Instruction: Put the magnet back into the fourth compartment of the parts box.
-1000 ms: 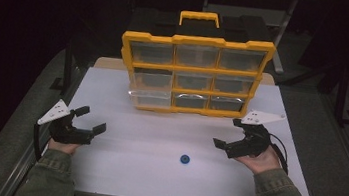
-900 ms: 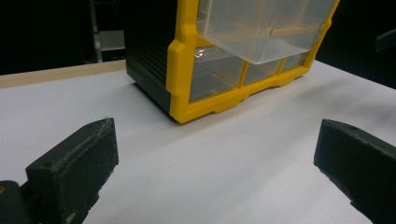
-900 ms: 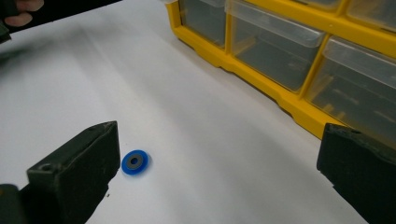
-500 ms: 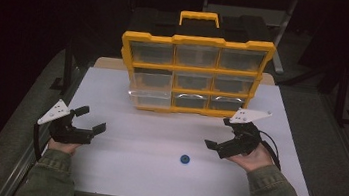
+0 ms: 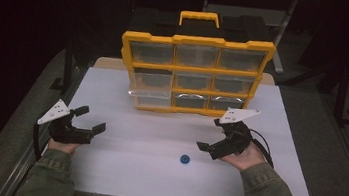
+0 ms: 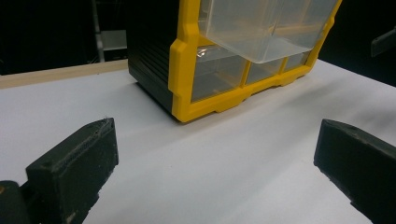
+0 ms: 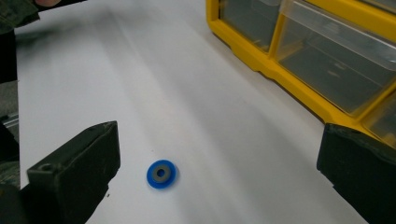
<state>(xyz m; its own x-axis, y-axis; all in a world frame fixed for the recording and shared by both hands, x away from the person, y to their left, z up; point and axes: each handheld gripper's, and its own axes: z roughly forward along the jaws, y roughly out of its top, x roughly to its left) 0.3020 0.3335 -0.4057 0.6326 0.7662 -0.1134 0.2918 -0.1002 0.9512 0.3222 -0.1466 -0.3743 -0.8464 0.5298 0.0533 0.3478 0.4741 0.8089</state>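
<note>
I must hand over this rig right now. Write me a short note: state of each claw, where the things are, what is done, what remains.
Left claw: open, holding nothing, low over the table.
Right claw: open, holding nothing, angled toward the blue washer.
Washer: flat on the table, untouched, beside the right claw.
Yellow organizer: upright at the back; its lower left drawer is pulled out.
Done: drawer open.
Left, probably: pick the washer and put it in the drawer.

the organizer (image 6: 243, 56) is cut off by the top edge in the left gripper view, and by the top and right edges in the right gripper view; drawer contents are too dim to tell; the washer's (image 5: 185, 159) hole is too small in the high view.
</note>
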